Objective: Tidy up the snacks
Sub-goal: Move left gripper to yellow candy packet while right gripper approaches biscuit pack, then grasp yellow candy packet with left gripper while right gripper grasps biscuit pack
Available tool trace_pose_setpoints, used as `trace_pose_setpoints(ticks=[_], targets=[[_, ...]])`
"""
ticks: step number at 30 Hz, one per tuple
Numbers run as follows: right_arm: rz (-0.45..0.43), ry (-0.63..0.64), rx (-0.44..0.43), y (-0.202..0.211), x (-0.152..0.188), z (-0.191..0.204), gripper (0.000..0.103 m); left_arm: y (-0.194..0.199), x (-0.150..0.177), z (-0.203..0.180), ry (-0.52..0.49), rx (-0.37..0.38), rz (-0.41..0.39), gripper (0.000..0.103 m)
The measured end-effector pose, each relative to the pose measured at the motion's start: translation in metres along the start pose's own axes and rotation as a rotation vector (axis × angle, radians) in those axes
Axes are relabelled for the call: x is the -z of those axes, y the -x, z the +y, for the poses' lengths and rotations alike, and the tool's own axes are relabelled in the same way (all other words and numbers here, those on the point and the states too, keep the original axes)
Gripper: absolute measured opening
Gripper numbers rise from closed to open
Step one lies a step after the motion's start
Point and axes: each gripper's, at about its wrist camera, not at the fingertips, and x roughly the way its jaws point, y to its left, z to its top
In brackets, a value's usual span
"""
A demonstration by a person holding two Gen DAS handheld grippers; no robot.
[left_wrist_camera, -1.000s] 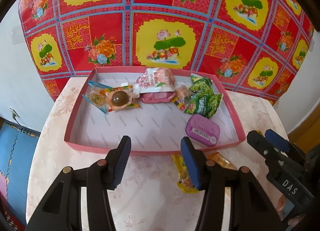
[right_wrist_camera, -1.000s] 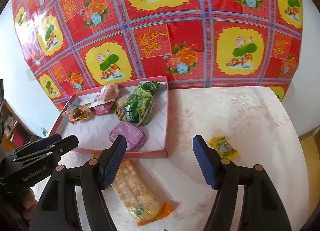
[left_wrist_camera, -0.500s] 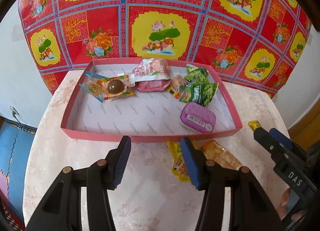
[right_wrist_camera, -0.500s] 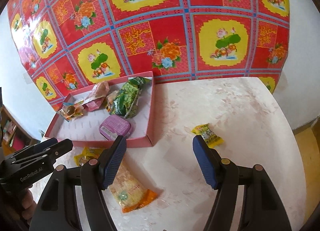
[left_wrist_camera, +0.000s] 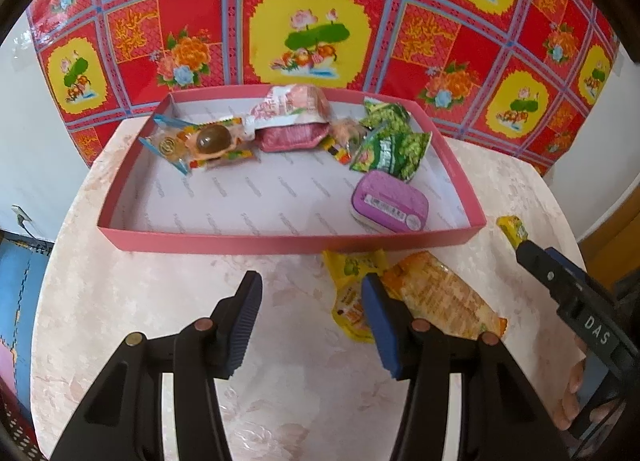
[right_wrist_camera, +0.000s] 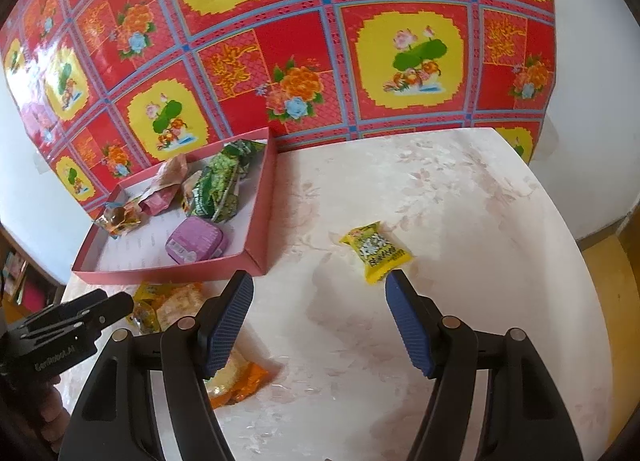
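Observation:
A shallow pink tray [left_wrist_camera: 280, 242] [right_wrist_camera: 256, 221] sits on the table and holds several snacks, among them a purple tin [left_wrist_camera: 390, 201] [right_wrist_camera: 198, 241] and green packets [left_wrist_camera: 390, 145] [right_wrist_camera: 218, 187]. In front of the tray lie a long orange packet [left_wrist_camera: 444, 297] [right_wrist_camera: 236, 377] and a small yellow packet [left_wrist_camera: 352, 293] [right_wrist_camera: 146, 311]. Another yellow packet [right_wrist_camera: 376, 251] [left_wrist_camera: 512, 227] lies alone to the right. My left gripper [left_wrist_camera: 310, 319] is open above the table, its right finger over the yellow packet. My right gripper [right_wrist_camera: 320, 321] is open, just short of the lone yellow packet.
The round table [right_wrist_camera: 460, 201] has a pale floral cloth. A red and yellow flowered sheet [left_wrist_camera: 320, 21] covers the wall behind. The table's right edge [right_wrist_camera: 576, 245] drops to a yellowish floor. A blue mat [left_wrist_camera: 16, 273] lies on the floor at left.
Both grippers have drawn back from the tray. The right one has swung right, toward the lone yellow packet. Both stay open and empty.

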Motion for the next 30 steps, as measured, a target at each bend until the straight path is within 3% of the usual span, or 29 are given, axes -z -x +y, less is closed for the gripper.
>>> trace_pose_setpoints(ticks=[18,25,30], targets=[[0.010,-0.020,-0.002,0.000,0.002,-0.009,0.070,-0.017,0.011,-0.016,-0.067,0.014,0.028,0.054],[0.018,-0.016,-0.002,0.000,0.005,-0.008,0.070,-0.015,0.013,-0.015,-0.076,0.014,0.005,0.029],[0.022,-0.005,-0.003,0.001,0.006,-0.004,0.070,-0.012,0.015,-0.015,-0.081,0.027,0.005,0.024]])
